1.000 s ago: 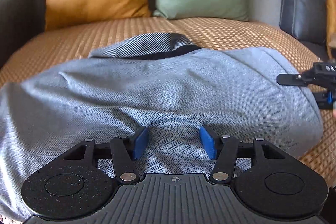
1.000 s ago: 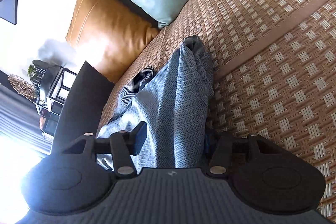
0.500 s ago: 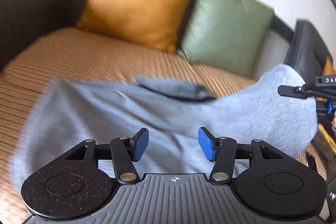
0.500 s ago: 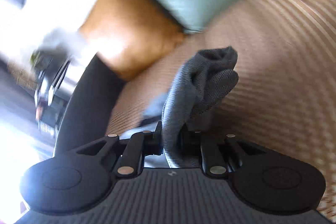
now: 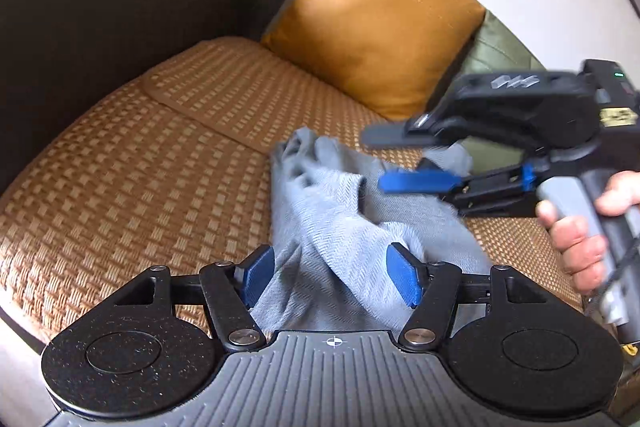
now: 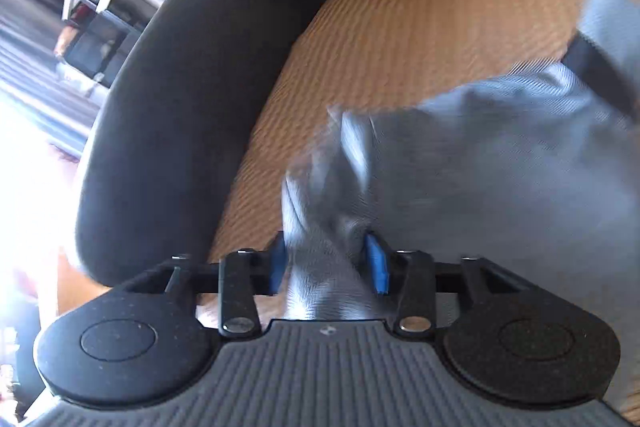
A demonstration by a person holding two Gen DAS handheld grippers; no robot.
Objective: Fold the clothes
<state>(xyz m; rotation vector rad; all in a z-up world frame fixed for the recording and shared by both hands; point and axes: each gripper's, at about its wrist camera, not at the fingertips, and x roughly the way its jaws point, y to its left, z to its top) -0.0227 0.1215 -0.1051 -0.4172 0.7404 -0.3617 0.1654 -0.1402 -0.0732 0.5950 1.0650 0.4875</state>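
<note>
Right gripper [image 6: 326, 269] is opening with the grey garment [image 5: 344, 227] bunched between its pads; left gripper [image 5: 332, 277] also widens over cloth ahead—garment lies crumpled on the woven seat [image 5: 140, 167], folding barely begun.

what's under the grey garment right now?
The woven seat mat shows all around the grey garment, so it lies on that. Whatever is directly beneath the bunched cloth is covered.
</note>
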